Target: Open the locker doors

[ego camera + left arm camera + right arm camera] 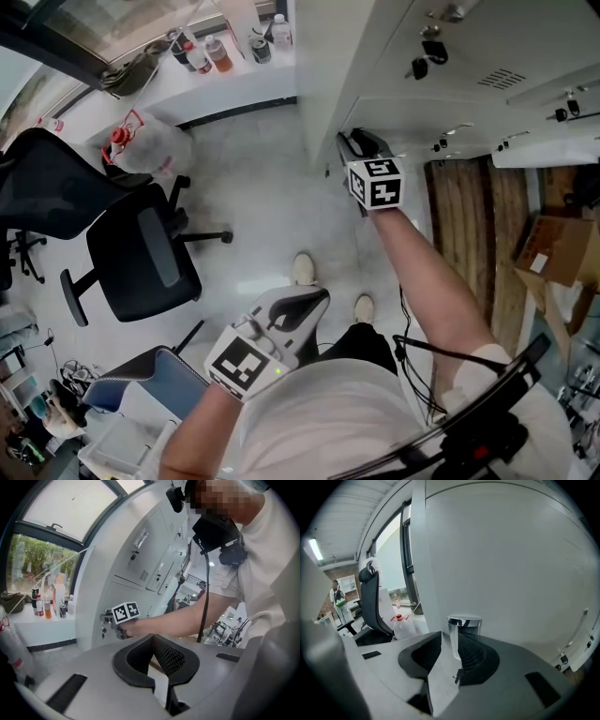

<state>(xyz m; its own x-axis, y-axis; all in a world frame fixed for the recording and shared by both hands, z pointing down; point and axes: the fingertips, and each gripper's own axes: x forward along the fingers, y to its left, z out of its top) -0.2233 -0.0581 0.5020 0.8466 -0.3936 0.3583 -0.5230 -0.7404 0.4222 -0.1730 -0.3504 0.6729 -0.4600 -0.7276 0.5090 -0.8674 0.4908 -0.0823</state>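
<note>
Lockers far right; right hand-held gripper at low door's left edge. Its jaws part-closed on chrome knob, pads seemingly pressing both sides. Left hand-held gripper near body, jaws together, empty. Door likely sheet metal: stiff, light, should swing freely. Knob smooth, probably slippery, small; best held square behind its wider cap, pulled steadily along door's arc.

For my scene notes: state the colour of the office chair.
The office chair is black; the head view shows it best.
</note>
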